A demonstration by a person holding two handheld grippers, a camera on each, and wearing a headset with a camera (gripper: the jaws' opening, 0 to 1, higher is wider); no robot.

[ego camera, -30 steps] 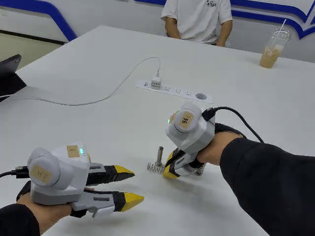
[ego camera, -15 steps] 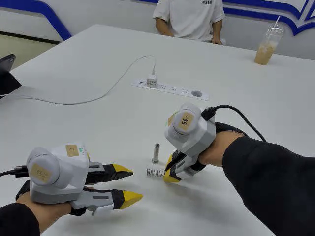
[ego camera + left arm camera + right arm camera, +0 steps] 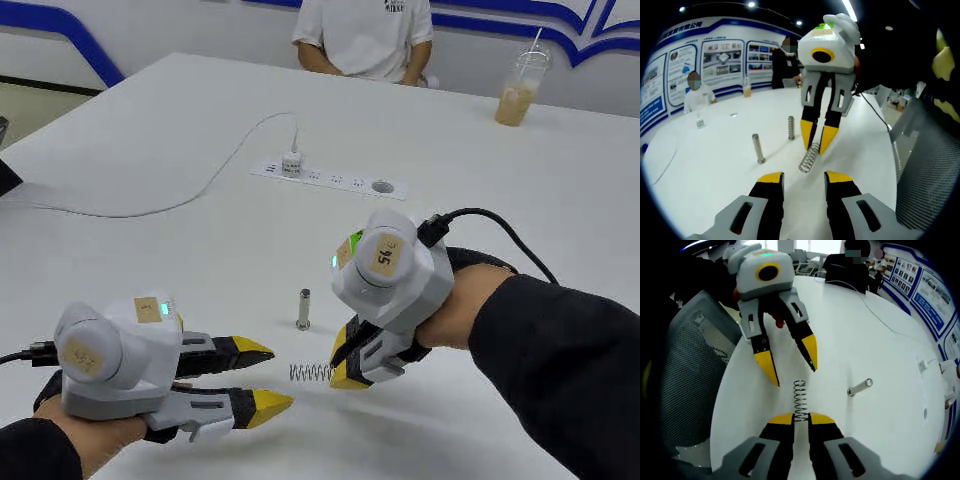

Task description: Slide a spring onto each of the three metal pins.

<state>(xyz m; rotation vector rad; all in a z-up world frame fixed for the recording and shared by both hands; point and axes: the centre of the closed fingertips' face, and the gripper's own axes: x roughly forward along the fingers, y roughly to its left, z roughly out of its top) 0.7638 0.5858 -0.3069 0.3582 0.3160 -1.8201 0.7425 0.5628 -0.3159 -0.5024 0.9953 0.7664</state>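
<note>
I see a bright wire spring [image 3: 311, 372] and a dull grey metal pin [image 3: 303, 309] on my smooth matt white table [image 3: 180, 260], while the left gripper [image 3: 270, 376] and right gripper [image 3: 347, 377] wear smooth white plastic shells with matt yellow tips

A thin steel coil spring [image 3: 310, 372] juts toward 9 o'clock from your right claw [image 3: 342, 378], pinched at one end, its free end low over the white desk [image 3: 200, 250]. At the spring's 12 o'clock, well apart from it, a short bare metal pin [image 3: 303, 309] stands upright on the desk. In the left gripper view, a second upright pin [image 3: 791, 128] farther back looks ribbed with coils.
</note>
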